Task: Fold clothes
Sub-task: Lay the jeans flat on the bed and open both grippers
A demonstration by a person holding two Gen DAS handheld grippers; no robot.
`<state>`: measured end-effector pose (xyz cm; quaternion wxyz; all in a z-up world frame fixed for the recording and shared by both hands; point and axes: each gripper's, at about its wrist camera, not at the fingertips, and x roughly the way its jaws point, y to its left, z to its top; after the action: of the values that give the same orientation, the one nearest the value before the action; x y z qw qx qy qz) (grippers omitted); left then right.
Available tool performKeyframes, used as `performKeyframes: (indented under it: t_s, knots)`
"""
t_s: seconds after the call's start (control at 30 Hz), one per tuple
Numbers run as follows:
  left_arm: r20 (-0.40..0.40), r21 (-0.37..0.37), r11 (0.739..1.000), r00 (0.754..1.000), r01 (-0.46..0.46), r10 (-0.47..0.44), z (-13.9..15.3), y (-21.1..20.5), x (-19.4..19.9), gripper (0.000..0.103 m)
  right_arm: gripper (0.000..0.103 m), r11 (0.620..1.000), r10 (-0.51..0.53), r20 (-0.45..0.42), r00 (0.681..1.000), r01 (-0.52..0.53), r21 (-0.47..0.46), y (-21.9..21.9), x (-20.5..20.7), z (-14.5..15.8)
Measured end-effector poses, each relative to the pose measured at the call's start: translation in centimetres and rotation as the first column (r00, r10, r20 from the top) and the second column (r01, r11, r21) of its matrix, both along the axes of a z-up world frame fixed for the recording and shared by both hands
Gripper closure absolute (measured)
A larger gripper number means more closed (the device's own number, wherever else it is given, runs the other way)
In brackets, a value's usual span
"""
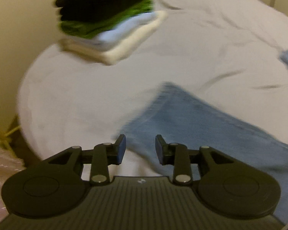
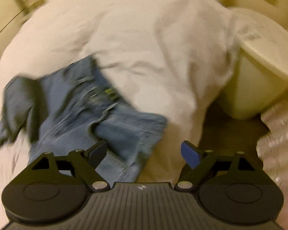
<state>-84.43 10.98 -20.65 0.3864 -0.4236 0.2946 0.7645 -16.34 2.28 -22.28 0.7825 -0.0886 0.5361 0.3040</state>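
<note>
Both views are blurring. My left gripper (image 1: 140, 149) is hovering with its fingers (image 1: 121, 149) parted and grasping nothing, over the leg end of the jeans (image 1: 192, 118) lying on the white bed (image 1: 86, 99). A stack of folded clothes (image 1: 107, 21) is sitting at the bed's far left corner. My right gripper (image 2: 144, 153) is hanging with fingers (image 2: 190, 154) spread wide and empty above the rumpled waistband end of the jeans (image 2: 82, 111), near the bed's edge; a pale bin (image 2: 259, 80) is standing beside the bed at right.
</note>
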Motion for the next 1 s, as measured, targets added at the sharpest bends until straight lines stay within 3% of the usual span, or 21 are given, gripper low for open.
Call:
performKeyframes:
  t_s: [0.1, 0.17, 0.27, 0.43, 0.47, 0.57, 0.7, 0.83, 1.0]
  knots:
    - [0.069, 0.016, 0.99, 0.988, 0.139, -0.14, 0.1, 3.2, 5.4, 0.075, 0.021, 0.98, 0.198, -0.052, 0.979, -0.198, 0.002, 2.6, -2.4, 0.1]
    - [0.113, 0.032, 0.973, 0.966, 0.23, -0.232, 0.2, 5.3, 8.9, 0.076, 0.03, 0.933, 0.358, -0.053, 0.932, -0.359, -0.004, 4.7, -4.9, 0.0]
    - [0.175, 0.063, 0.931, 0.914, 0.36, -0.365, 0.3, 8.4, 14.3, 0.078, 0.049, 0.812, 0.583, -0.015, 0.812, -0.583, -0.019, 8.6, -9.2, -0.3]
    - [0.266, 0.133, 0.822, 0.779, 0.554, -0.568, 0.4, 13.7, 23.2, 0.078, 0.055, 0.622, 0.783, 0.064, 0.619, -0.779, -0.083, 16.0, -13.4, -1.4]
    - [0.272, 0.137, 0.81, 0.765, 0.57, -0.584, 0.4, 14.7, 24.5, 0.078, 0.055, 0.601, 0.8, 0.078, 0.596, -0.795, -0.083, 17.3, -13.5, -1.4]
    - [0.307, 0.129, 0.825, 0.769, 0.551, -0.561, -0.3, 17.4, 26.0, 0.078, 0.055, 0.539, 0.841, 0.122, 0.528, -0.838, -0.083, 21.0, -13.8, -1.0]
    - [0.337, 0.126, 0.847, 0.78, 0.517, -0.527, -0.9, 21.3, 26.1, 0.079, 0.055, 0.517, 0.853, 0.148, 0.501, -0.85, -0.103, 24.9, -14.1, -1.2]
    - [0.329, 0.11, 0.836, 0.774, 0.537, -0.54, -1.8, 25.2, 26.3, 0.078, 0.055, 0.498, 0.863, 0.174, 0.474, -0.856, -0.139, 28.0, -14.2, -1.8]
    - [0.337, 0.082, 0.816, 0.754, 0.573, -0.563, -3.5, 30.5, 26.7, 0.075, 0.055, 0.51, 0.857, 0.179, 0.483, -0.844, -0.164, 31.1, -14.4, -2.0]
